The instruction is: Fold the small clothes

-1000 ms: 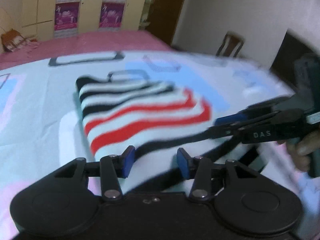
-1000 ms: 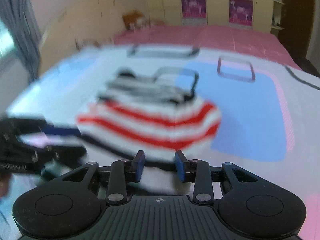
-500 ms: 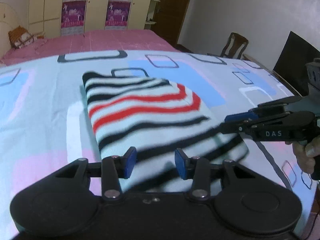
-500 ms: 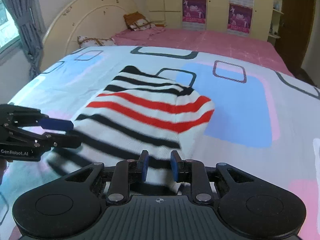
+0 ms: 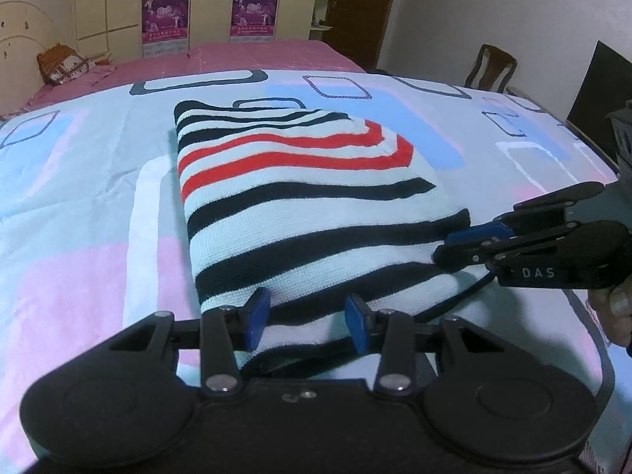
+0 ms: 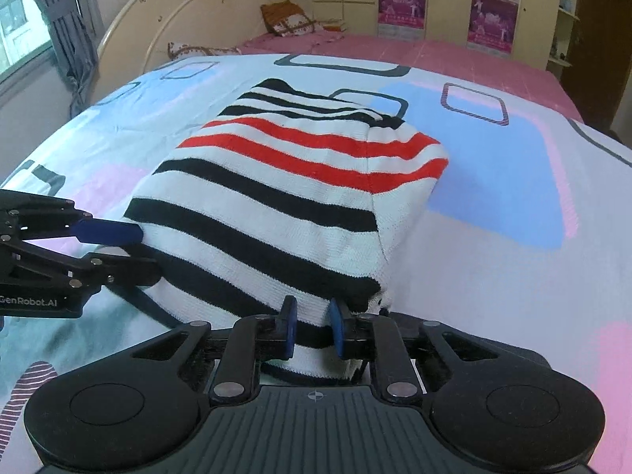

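Observation:
A small knit garment (image 5: 300,197) with white, black and red stripes lies folded on the bed; it also shows in the right wrist view (image 6: 284,197). My left gripper (image 5: 306,318) is open at the garment's near left corner, with the hem lying between its blue pads (image 5: 254,316). My right gripper (image 6: 310,328) has its pads close together on the near right corner of the garment. Each gripper shows in the other's view: the right one (image 5: 458,243) at the right, the left one (image 6: 118,249) at the left.
The bed is covered with a light blue and pink patterned sheet (image 5: 79,213) over a pink one (image 5: 237,55). A headboard (image 6: 189,27) and pillows (image 6: 292,19) are at the far end. A wooden chair (image 5: 489,67) and a dark screen (image 5: 600,91) stand beyond the bed's right side.
The garment's near half has been brought down flat on the bed. Both grippers have come lower onto its near edge, and the right gripper's pads have drawn closer together.

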{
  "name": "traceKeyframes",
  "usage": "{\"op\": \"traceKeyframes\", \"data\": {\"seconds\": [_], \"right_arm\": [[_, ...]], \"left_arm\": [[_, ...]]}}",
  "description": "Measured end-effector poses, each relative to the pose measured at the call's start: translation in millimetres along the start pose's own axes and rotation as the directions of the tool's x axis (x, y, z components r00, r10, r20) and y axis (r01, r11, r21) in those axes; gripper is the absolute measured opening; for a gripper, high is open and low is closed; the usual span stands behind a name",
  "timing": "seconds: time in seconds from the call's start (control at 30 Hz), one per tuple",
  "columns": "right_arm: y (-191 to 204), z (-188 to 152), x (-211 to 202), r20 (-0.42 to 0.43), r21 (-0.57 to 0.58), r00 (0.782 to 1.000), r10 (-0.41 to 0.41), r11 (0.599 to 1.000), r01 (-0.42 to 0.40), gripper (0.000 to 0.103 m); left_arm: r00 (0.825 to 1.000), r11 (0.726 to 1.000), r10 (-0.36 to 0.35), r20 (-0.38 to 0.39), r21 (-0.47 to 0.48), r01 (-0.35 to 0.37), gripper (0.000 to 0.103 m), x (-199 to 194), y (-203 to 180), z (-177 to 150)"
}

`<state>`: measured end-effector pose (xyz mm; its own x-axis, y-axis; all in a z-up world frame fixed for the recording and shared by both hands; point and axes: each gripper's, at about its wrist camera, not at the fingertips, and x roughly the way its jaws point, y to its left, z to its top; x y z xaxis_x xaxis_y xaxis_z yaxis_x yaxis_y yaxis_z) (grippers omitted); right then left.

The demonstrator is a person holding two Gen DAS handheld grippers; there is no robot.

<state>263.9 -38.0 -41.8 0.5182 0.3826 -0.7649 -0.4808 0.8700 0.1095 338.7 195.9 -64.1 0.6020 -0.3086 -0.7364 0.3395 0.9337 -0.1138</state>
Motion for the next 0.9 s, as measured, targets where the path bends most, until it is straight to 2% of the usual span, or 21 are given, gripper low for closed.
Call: {"op": "traceKeyframes", "data": {"seconds": [0.23,0.5,0.53,0.6,0.63,0.67,0.7,0.73,0.9], "right_arm": [[0,-4,-1,0.022,0.008,1.0,0.003,1.0,-0.003,0.016],[-10,1,-3,0.004,0.056,0.999,0.049,0.997,-0.049,0.016],[-12,2,-5,0.007,0.074,0.998,0.059,0.995,-0.06,0.016],[-16,3,-14,0.02,0.117,0.997,0.074,0.99,-0.076,0.017],[-18,2,-21,0.036,0.138,0.996,0.076,0.987,-0.081,0.03],[-20,0,-29,0.055,0.161,0.996,0.073,0.984,-0.081,0.049],[-21,-4,-38,0.079,0.179,0.996,0.043,0.982,-0.057,0.09],[-21,-8,-47,0.106,0.181,0.994,0.011,0.983,-0.03,0.094],[-27,-29,-78,0.082,0.24,0.996,-0.031,0.971,0.01,0.094]], "left_arm": [[0.998,0.998,0.058,0.004,0.001,-0.058,0.041,1,-9,-2],[0.992,0.992,0.124,-0.001,-0.012,-0.124,0.043,0,-20,0],[0.991,0.991,0.131,0.0,-0.027,-0.131,0.045,-2,-20,0],[0.989,0.987,0.148,0.017,-0.064,-0.147,0.071,-10,-24,1],[0.981,0.98,0.19,0.04,-0.075,-0.187,0.103,-17,-29,-2],[0.968,0.968,0.243,0.069,-0.078,-0.237,0.102,-23,-35,-5],[0.961,0.962,0.268,0.073,-0.073,-0.263,0.103,-25,-39,-9],[0.959,0.96,0.274,0.068,-0.075,-0.269,0.103,-28,-43,-12],[0.963,0.96,0.262,0.061,-0.122,-0.253,0.103,-48,-63,-28]]}}
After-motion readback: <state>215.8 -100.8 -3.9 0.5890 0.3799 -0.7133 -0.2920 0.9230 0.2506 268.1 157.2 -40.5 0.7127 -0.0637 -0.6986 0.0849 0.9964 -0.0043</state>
